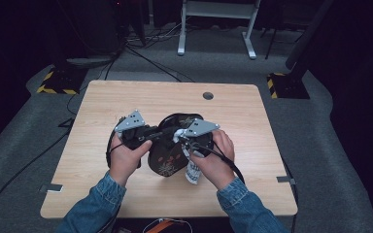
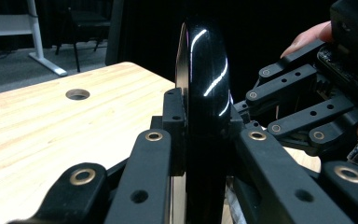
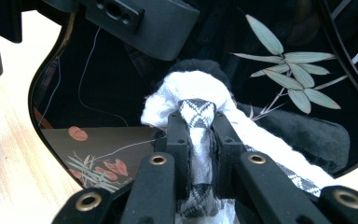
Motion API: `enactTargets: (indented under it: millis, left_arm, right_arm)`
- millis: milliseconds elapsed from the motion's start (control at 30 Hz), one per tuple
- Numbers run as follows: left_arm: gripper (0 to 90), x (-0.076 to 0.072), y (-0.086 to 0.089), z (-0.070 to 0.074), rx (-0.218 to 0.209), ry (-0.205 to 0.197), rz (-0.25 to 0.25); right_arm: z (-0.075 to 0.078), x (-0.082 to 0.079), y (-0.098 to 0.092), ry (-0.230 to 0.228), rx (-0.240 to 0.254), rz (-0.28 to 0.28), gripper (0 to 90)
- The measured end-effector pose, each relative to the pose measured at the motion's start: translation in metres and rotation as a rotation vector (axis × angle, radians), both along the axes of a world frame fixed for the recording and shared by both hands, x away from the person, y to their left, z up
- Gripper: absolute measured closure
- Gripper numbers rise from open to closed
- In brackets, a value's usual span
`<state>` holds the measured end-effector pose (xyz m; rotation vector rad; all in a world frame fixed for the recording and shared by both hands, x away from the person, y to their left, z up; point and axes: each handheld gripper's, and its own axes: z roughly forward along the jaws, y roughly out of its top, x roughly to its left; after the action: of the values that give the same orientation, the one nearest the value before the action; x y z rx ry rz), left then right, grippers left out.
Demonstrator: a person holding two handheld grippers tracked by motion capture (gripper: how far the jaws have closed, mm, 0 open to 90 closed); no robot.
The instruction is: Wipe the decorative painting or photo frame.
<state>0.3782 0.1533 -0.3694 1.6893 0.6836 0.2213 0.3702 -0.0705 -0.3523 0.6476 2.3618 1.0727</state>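
I see a light wooden table (image 1: 126,104) with rounded corners standing on grey carpeted floor (image 1: 330,160). Near its far edge there is a round cable hole (image 1: 208,95), which I also catch from the left gripper view. Strips of tape (image 1: 51,188) mark the table's left and right edges. Around the middle, a black lacquered dish (image 1: 167,158) painted with leaves is tilted up on its edge; its lower rim looks to rest on the tabletop. A white patterned cloth (image 1: 193,172) hangs down to the wood just beside it.
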Motion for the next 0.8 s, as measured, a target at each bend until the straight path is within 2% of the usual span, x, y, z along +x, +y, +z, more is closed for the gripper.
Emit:
enactTargets:
  millis: [133,267,500,800]
  left_arm:
    - [80.0,-0.001,-0.001,0.0,0.001,-0.001,-0.001]
    - [80.1,0.0,0.0,0.0,0.004,-0.001,-0.002]
    - [79.9,0.0,-0.001,0.001,0.009,-0.005,-0.003]
    - [79.9,-0.001,-0.001,0.001,0.01,-0.007,-0.003]
  right_arm:
    - [-0.001,0.003,-0.006,0.017,0.03,-0.005,81.5]
    - [-0.004,0.008,-0.012,0.022,0.029,-0.03,81.6]
    - [-0.008,0.022,-0.032,0.032,0.025,-0.103,81.6]
    - [-0.016,0.035,-0.054,0.063,0.065,-0.18,81.5]
